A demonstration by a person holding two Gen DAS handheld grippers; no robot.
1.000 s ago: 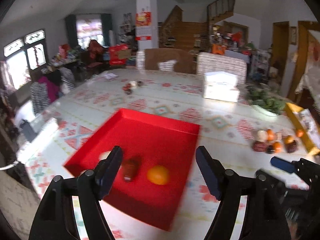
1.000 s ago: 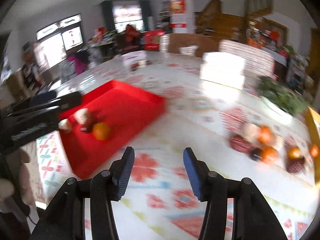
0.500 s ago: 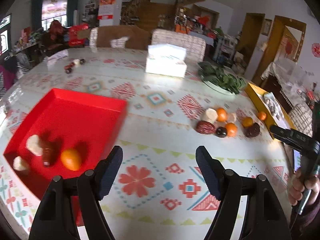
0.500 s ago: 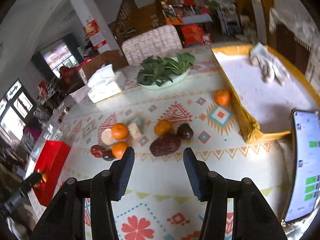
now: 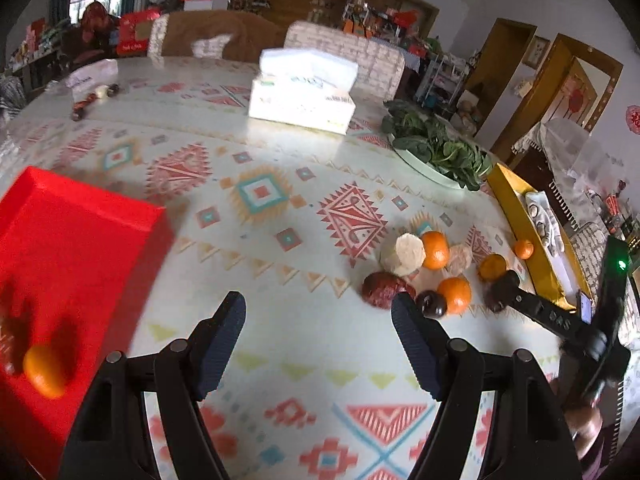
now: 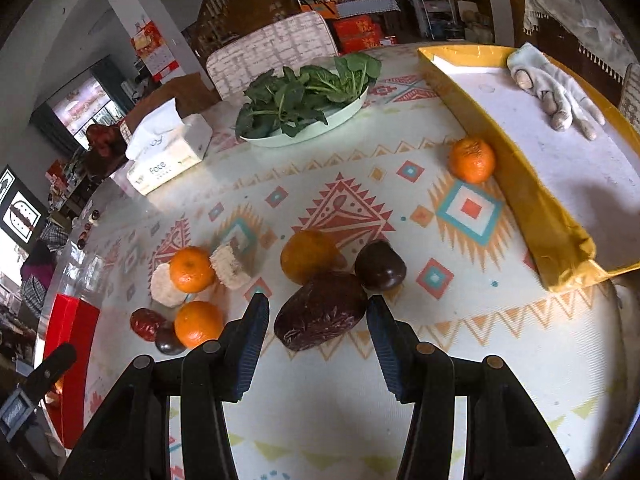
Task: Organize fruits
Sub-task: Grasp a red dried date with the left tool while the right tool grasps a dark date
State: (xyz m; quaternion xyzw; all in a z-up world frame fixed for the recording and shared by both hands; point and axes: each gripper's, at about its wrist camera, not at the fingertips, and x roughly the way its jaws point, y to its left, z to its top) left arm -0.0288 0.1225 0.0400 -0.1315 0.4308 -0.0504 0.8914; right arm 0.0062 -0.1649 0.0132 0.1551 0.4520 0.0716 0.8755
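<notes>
My right gripper [image 6: 316, 320] is spread around a big wrinkled date [image 6: 320, 316], pads not touching it; my left gripper [image 5: 318, 316] hangs open over bare cloth. Just beyond the date sit four oranges [image 6: 191, 269], a dark plum [image 6: 380, 265] and two pale chunks [image 6: 230, 266] (a small date [image 6: 146, 323] too). Farther off lie one plate of greens [image 6: 304, 94] and one tissue box [image 6: 170, 156], the red tray [image 5: 80, 248] at left with one orange.

Patterned table [image 6: 472, 344] with fruits [image 6: 320, 316], red tray [image 5: 80, 248], tissue box [image 5: 302, 92].
</notes>
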